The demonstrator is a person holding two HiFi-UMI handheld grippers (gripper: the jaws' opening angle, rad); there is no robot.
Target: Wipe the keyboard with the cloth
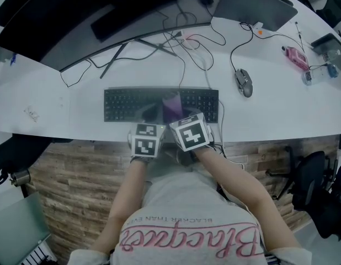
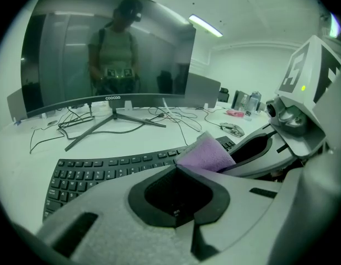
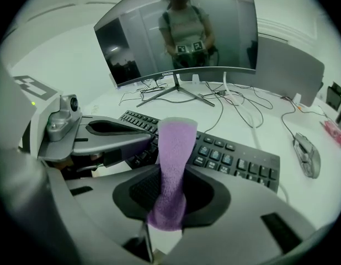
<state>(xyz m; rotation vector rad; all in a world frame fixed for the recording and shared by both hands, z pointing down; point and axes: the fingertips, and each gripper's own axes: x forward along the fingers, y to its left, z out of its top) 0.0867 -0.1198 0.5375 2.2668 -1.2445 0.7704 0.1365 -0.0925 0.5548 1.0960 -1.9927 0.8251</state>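
Observation:
A black keyboard (image 1: 132,105) lies near the front edge of the white desk (image 1: 60,101). My right gripper (image 1: 175,115) is shut on a purple cloth (image 1: 171,106) over the keyboard's middle. In the right gripper view the cloth (image 3: 176,148) runs up out of the right gripper (image 3: 173,170) above the keyboard (image 3: 236,159). My left gripper (image 1: 151,115) hovers just left of it with its jaws together on nothing. In the left gripper view the left gripper (image 2: 177,167) sits in front of the cloth (image 2: 206,154) and the keyboard (image 2: 99,173).
A curved monitor (image 1: 76,15) on a stand fills the desk's back left, with cables (image 1: 181,40) trailing behind the keyboard. A grey mouse (image 1: 244,83) lies to the right. A second screen (image 1: 253,4), a pink item (image 1: 296,57) and a bottle (image 1: 319,73) are further right.

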